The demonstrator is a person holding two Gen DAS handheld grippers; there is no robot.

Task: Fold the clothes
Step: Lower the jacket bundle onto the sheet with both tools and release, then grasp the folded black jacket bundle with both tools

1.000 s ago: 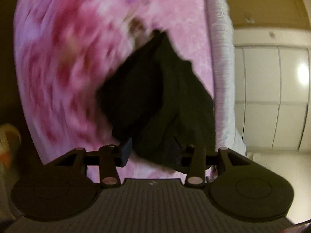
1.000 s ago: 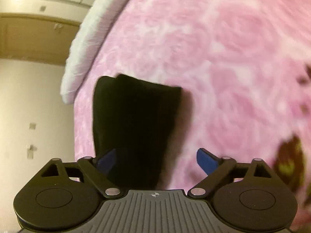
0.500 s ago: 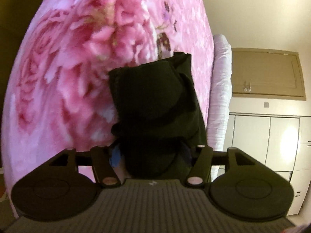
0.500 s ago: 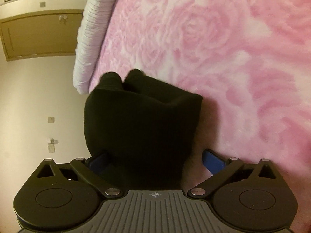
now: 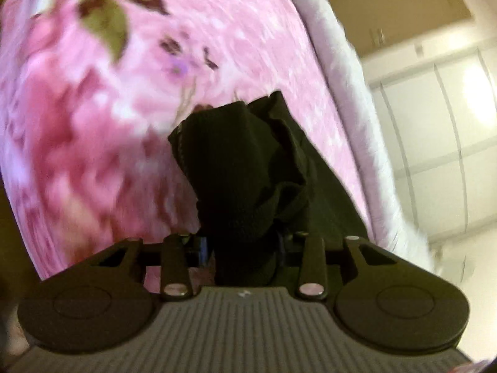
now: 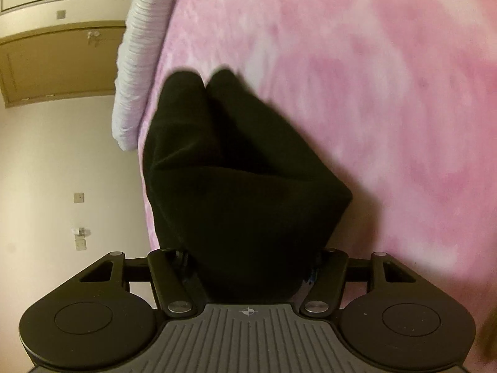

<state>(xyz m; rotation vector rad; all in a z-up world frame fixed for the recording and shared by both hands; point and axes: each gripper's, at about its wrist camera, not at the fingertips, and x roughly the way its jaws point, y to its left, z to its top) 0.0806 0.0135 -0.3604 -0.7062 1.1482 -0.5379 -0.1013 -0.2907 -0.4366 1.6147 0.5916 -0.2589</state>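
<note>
Left gripper [image 5: 242,248] jaws just closed, clamping black garment [image 5: 248,168], right gripper [image 6: 248,267] likewise pinching bunched cloth, pink blanket [image 6: 372,77] broad beyond, white edge [image 6: 136,62] close.

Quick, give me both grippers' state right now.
Left gripper: jaws just closed, shut on the black garment.
Right gripper: jaws just closed, shut on the black garment.

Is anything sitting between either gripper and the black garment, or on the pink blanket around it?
Nothing visible. The black garment is already bunched between the jaws of the right gripper and the left gripper, both just closed on it. The pink blanket around it shows no other item.
</note>
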